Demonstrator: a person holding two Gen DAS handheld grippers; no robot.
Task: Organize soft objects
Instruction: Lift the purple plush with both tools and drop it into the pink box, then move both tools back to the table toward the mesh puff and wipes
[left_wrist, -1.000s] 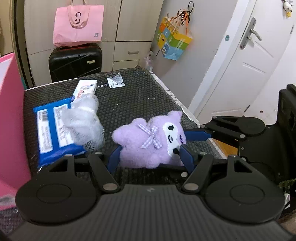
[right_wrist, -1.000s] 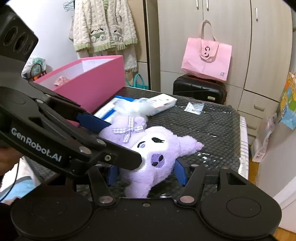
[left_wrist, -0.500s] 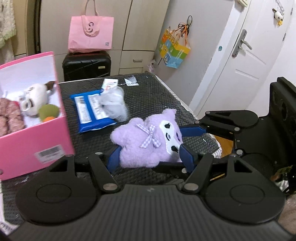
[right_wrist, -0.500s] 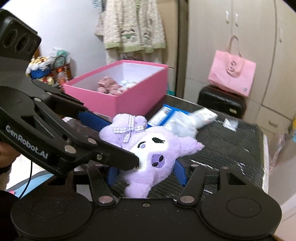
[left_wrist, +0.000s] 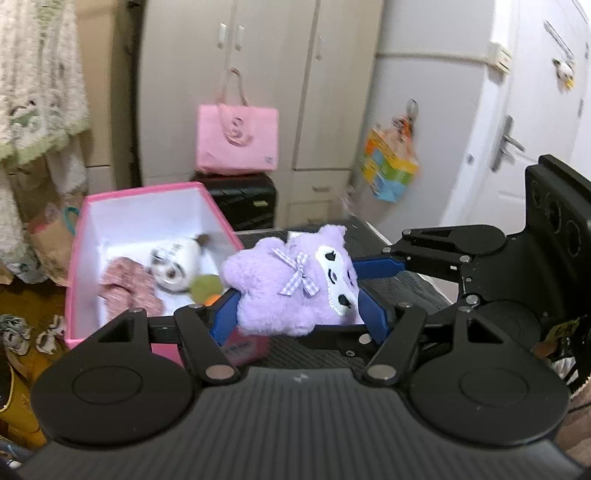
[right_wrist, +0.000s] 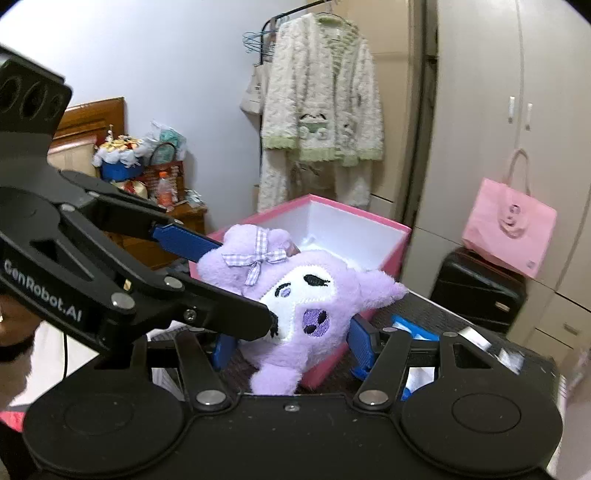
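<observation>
A purple plush toy (left_wrist: 291, 284) with a checked bow and a white face is held in the air by both grippers. My left gripper (left_wrist: 295, 314) is shut on its body. My right gripper (right_wrist: 291, 343) is shut on its lower part, and the plush (right_wrist: 295, 295) fills the middle of the right wrist view. The pink open box (left_wrist: 79, 258) stands just behind and left of the plush. It holds a white round plush (left_wrist: 173, 262), a pink checked cloth (left_wrist: 129, 288) and a green soft thing (left_wrist: 205, 286). The box's far corner (right_wrist: 399, 236) shows behind the plush.
The black mesh tabletop (left_wrist: 406, 288) lies below. A blue packet (right_wrist: 413, 330) lies on it at the right. A black suitcase (left_wrist: 243, 199) with a pink tote bag (left_wrist: 236, 138) stands behind. A white door (left_wrist: 535, 129) is on the right. A fluffy robe (right_wrist: 317, 99) hangs behind the box.
Both grippers have lifted the purple plush off the table and carried it left towards the pink box, which now sits right behind it.
</observation>
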